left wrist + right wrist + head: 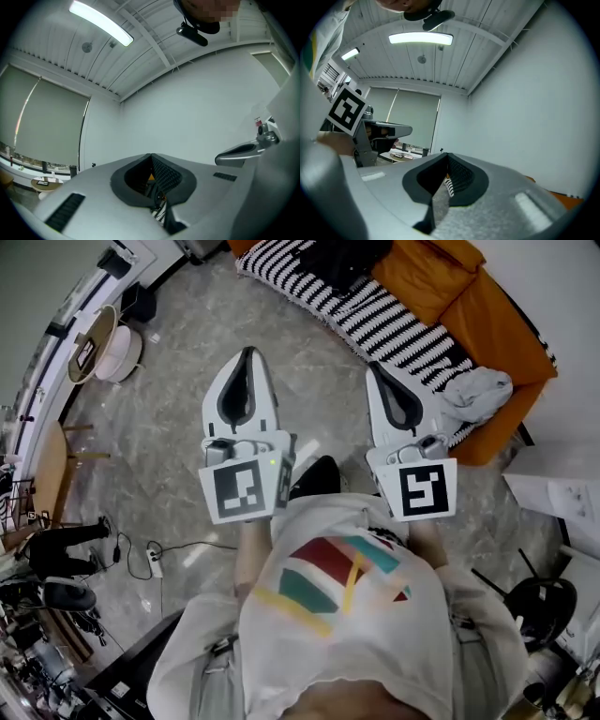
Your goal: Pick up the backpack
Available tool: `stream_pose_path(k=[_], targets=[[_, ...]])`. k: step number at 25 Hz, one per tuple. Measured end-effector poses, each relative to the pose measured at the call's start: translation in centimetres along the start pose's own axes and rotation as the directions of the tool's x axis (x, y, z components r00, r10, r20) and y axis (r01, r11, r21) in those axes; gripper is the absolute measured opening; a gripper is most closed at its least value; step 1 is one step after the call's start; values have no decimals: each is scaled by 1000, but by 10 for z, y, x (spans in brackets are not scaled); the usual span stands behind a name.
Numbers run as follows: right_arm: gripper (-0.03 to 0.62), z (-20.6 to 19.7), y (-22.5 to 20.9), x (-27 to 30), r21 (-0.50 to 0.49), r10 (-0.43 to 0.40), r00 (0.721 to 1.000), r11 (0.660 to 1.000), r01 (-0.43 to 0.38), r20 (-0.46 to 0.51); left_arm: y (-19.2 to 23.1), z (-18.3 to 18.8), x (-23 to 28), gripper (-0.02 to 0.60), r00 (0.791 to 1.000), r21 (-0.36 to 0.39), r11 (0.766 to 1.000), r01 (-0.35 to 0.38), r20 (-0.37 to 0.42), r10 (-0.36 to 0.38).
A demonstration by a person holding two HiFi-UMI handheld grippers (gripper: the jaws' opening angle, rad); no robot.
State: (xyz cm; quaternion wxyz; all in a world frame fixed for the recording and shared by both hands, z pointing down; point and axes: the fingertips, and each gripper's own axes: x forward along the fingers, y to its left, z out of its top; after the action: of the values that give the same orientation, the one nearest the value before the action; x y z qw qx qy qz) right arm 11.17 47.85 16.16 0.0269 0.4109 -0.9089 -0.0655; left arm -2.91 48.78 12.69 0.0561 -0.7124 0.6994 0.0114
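A black soft thing [339, 259], which may be the backpack, lies on the striped blanket at the top edge of the head view, partly cut off. My left gripper [247, 353] and right gripper [375, 367] are held level side by side above the grey floor, well short of the sofa. Both are shut with nothing between the jaws. In the left gripper view the jaws [151, 155] meet at their tips in front of a white wall. In the right gripper view the right gripper [446, 154] is likewise shut and empty.
An orange sofa [487, 324] with a black-and-white striped blanket [375, 315] and a grey cloth [473, 390] fills the upper right. A round white table [117, 352] stands at upper left. A power strip [155, 563] with cables lies on the floor. A black chair base [544, 601] is at lower right.
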Motion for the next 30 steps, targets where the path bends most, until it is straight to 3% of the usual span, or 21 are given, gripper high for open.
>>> stream_pose_path(k=[10,16,22,25,30], targets=[[5,-12,-28,27,15,-38,999,999,38,-20,16,0,43,14,999,-15,999,-38,9,38],[5,-16,-40,61,-11,-46,999,999,46,-11,31,-6,82,14,999,-38,999,-11,46,12],[5,-19,-72,117,9,-105,994,994,105,30,51,-16,145,15,997,-59,998,10,72,-5],[5,-19,-87,155,-10,-112,994,994,112,8,67,-18,189,15,995,-68,997,39,98,-32],[5,-27,-125,229,-16,-154,988,988,154,-8,96,-36,274,15,996,-89,994,58,78,-52]])
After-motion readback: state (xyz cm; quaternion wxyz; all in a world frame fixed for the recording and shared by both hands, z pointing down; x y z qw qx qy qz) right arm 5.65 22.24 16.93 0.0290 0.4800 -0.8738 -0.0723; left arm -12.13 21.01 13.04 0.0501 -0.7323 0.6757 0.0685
